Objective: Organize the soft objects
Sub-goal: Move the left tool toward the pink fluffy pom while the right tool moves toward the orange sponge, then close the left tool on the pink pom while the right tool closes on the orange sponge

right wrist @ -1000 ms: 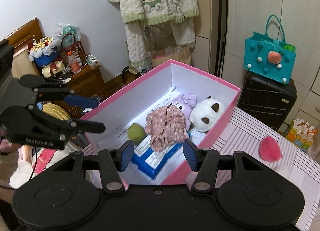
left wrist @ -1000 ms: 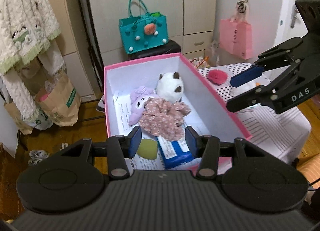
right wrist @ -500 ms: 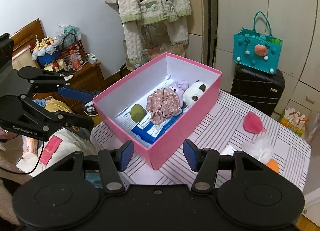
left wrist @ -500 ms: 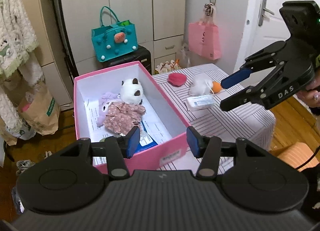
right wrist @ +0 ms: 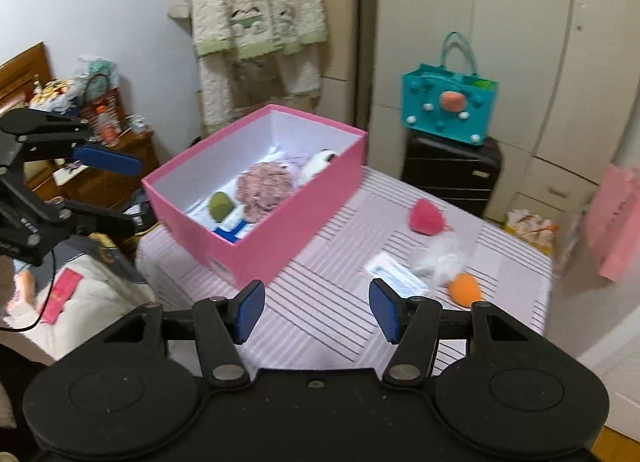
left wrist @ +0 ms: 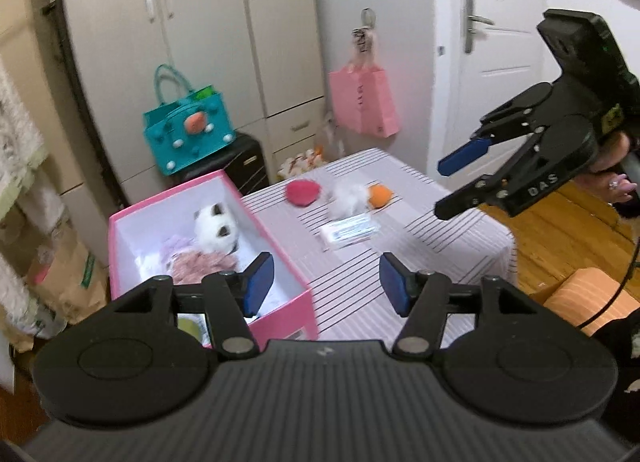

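A pink box (right wrist: 296, 218) stands on the striped table (right wrist: 320, 302). It holds a white plush (left wrist: 214, 228), a floral cloth (right wrist: 262, 190), a green sponge (right wrist: 220, 206) and a blue pack. On the table lie a red sponge (right wrist: 425, 216), a white fluffy piece (right wrist: 442, 258), an orange sponge (right wrist: 464, 290) and a tissue pack (right wrist: 394, 272). My left gripper (left wrist: 326, 282) is open and empty above the table beside the box. My right gripper (right wrist: 316, 310) is open and empty above the table's near side.
A teal bag (right wrist: 450, 106) sits on a black suitcase (right wrist: 452, 174) behind the table. A pink bag (left wrist: 364, 100) hangs on the cupboard. Robes hang at the back left (right wrist: 256, 22). A wooden nightstand (right wrist: 116, 166) stands left of the box.
Both grippers have pulled back from over the box and swung right, so the loose items on the table have come into view. Both stay open.
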The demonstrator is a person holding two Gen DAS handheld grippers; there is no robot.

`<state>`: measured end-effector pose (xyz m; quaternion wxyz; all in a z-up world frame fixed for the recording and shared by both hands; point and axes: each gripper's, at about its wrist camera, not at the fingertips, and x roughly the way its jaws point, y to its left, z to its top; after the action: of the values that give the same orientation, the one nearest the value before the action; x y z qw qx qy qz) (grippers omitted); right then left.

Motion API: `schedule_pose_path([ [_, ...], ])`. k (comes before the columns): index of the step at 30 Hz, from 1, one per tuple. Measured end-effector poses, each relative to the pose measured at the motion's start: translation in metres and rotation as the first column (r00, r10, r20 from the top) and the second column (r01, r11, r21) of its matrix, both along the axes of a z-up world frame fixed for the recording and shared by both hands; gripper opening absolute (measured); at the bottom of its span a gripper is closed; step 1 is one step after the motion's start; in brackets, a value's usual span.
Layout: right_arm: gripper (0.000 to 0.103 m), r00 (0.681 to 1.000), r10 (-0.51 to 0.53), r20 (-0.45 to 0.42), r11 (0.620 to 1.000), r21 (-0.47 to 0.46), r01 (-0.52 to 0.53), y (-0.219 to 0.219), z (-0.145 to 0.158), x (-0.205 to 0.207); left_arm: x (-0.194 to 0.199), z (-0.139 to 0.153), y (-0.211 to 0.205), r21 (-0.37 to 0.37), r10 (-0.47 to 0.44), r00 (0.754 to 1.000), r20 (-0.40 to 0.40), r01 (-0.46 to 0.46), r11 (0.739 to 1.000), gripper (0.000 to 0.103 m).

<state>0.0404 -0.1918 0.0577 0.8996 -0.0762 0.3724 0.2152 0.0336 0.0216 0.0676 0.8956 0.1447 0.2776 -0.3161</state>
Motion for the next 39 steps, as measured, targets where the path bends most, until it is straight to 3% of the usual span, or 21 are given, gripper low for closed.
schedule_pose_path([
  [9,0.064,0.994,-0.101,0.041,0.995,0.026,0.100,-0.046,-0.027,0.002,0.013,-0.013,-0.050,0.007,-0.069,0.998,-0.002,0.069,0.998,0.059],
  [14,0.064,0.990,-0.109,0.094,0.993,0.056,0.104,-0.069,-0.048,0.011,0.031,-0.026,-0.076,-0.027,-0.045,0.999,0.001,0.045,0.999,0.059],
  [19,0.064,0.962,-0.182,0.205,0.983,0.054,0.175,-0.091,-0.072,0.031,0.050,-0.041,-0.100,-0.089,0.029,0.999,0.030,-0.026,0.996,0.059],
  [26,0.064,0.970,-0.199,0.140,0.978,0.088,0.188,-0.114,-0.113,0.075,0.079,-0.063,-0.142,-0.049,0.110,0.993,0.051,-0.108,0.993,0.059],
  [32,0.064,0.975,-0.196,0.107,0.979,0.073,0.188,-0.117,-0.146,0.103,0.120,-0.089,-0.164,-0.076,0.221,0.975,0.025,-0.219,0.973,0.059],
  [36,0.064,0.976,-0.202,0.075,0.977,0.088,0.196,-0.121,-0.165,0.124,0.153,-0.101,-0.177,-0.132,0.256,0.966,-0.031,-0.257,0.957,0.058],
  [39,0.064,0.978,-0.196,0.078,0.978,0.093,0.189,-0.120,-0.173,0.133,0.171,-0.108,-0.190,-0.116,0.302,0.953,0.020,-0.298,0.947,0.058],
])
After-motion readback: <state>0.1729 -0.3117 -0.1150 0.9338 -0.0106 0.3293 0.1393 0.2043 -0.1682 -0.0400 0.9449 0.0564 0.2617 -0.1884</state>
